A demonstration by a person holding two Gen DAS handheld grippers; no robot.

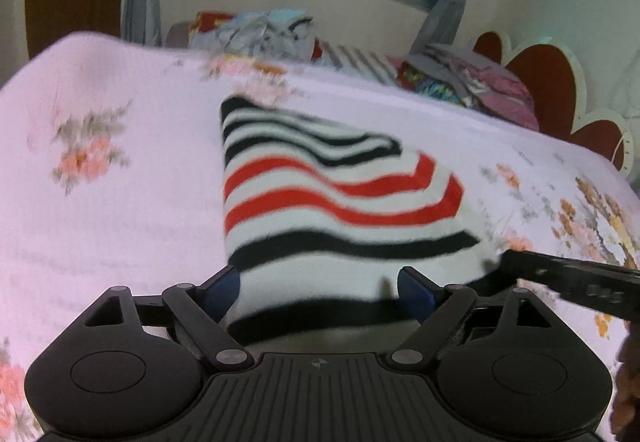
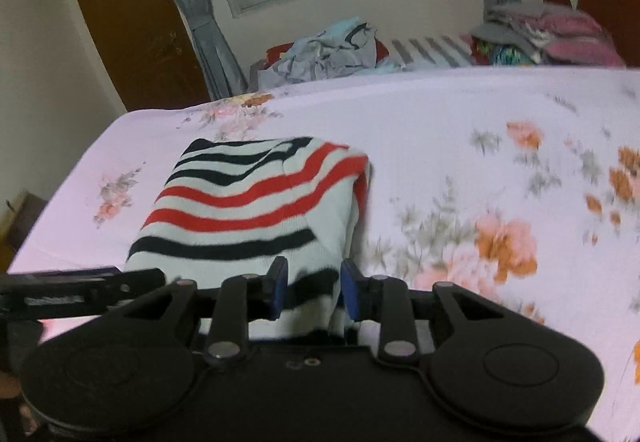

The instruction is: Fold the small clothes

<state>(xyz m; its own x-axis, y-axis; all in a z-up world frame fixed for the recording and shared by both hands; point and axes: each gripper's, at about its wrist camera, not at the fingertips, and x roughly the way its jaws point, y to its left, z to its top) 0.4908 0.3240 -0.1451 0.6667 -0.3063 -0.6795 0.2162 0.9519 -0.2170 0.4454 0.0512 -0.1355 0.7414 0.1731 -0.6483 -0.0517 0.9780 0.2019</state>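
A folded white garment with black and red stripes [image 1: 320,194] lies on the floral bed sheet [image 1: 120,202]; it also shows in the right wrist view [image 2: 248,210]. My left gripper [image 1: 320,288] is open, its blue pads either side of the garment's near edge. My right gripper [image 2: 314,290] is open a little, its pads astride the garment's near right corner; the cloth sits between them, not pinched. The right gripper's black finger [image 1: 568,278] shows in the left wrist view, and the left gripper's finger [image 2: 80,290] in the right wrist view.
A heap of unfolded clothes [image 2: 332,50] lies at the bed's far edge. A stack of folded clothes [image 2: 536,38] sits by the red headboard [image 1: 552,82]. A brown door [image 2: 132,18], grey curtains and a window stand behind. The sheet spreads to the right [image 2: 500,182].
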